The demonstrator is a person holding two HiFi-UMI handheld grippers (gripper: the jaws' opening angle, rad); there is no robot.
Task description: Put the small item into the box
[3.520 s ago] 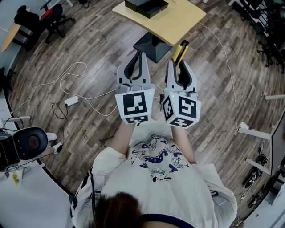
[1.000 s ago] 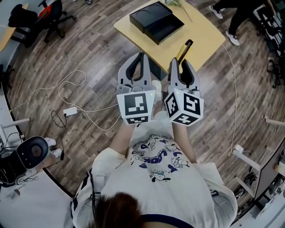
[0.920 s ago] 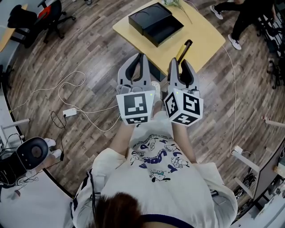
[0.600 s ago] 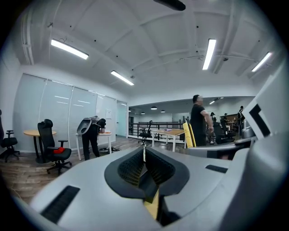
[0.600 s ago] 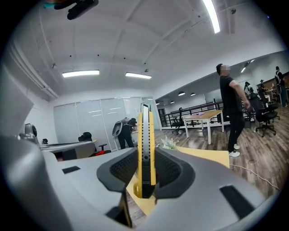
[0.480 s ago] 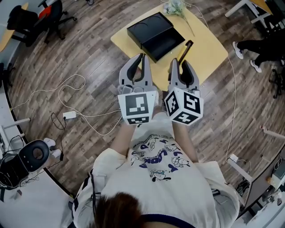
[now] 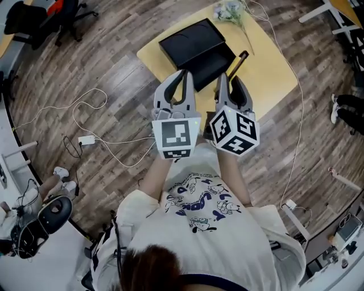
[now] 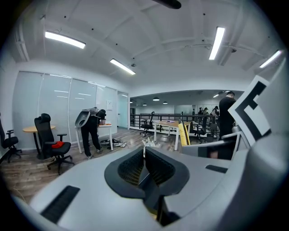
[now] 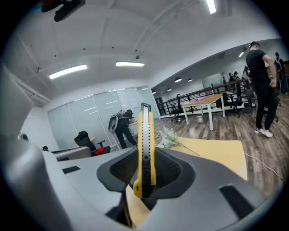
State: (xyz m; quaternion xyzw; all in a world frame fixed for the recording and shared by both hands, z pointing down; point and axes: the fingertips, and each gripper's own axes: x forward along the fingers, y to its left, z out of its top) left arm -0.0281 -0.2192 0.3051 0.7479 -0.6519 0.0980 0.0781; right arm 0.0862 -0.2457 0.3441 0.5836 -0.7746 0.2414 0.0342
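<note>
**Operator:** Location of the small item?

**Technician:** The yellow utility knife (image 9: 145,149) is clamped between the two jaws of the right gripper (image 7: 230,80). The pads press on its flat sides. Its body stands lengthwise along the jaws, and its front end projects past the jaw tips.

**Operator:** Position relative to the box?

**Technician:** In the head view the projecting end of the knife (image 7: 237,61) lies just beside the right edge of the black box (image 7: 193,42). It is outside the box and apart from it. The box sits on the yellow table (image 7: 270,62), toward the table's left side.

**Operator:** State of the left gripper?

**Technician:** The left gripper (image 8: 144,151) has its jaws brought together, with nothing between them. It is held beside the right gripper, and in the head view its tips overlap the near edge of the box.

**Operator:** Other items on the table?

**Technician:** A small bunch of flowers (image 7: 229,10) lies near the far corner, with the stem running toward the knife.

**Operator:** Surroundings?

**Technician:** Wood-pattern floor (image 7: 114,74). A white cable (image 7: 85,108) lies on it to the left of the table.
</note>
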